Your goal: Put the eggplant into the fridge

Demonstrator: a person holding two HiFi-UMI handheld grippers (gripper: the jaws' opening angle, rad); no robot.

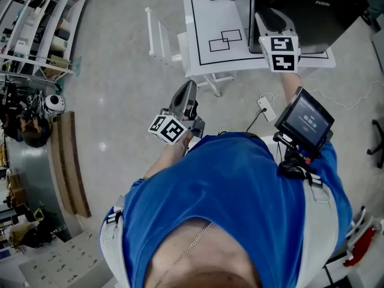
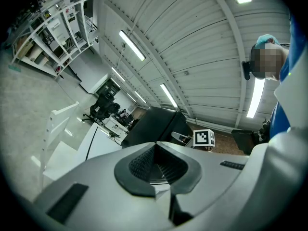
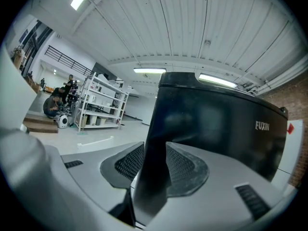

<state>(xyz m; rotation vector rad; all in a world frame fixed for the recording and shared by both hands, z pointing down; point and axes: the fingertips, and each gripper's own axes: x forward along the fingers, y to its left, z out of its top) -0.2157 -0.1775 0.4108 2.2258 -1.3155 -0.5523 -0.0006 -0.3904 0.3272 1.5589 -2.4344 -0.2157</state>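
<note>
The fridge (image 1: 306, 11) is glossy black, the tabletop (image 1: 201, 59) white with thin black rectangles drawn on it — the person's shirt (image 1: 240, 185) plain blue, the floor (image 1: 120, 71) pale grey.

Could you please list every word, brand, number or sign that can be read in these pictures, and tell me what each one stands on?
"FUXIN": on the black fridge door, in pale letters; it also shows in the head view.
Digits on the small screen at the person's chest: too blurred to read.
Sheets on the white shelving: too small to read.
Marker cubes: square patterns only, no letters.
</note>
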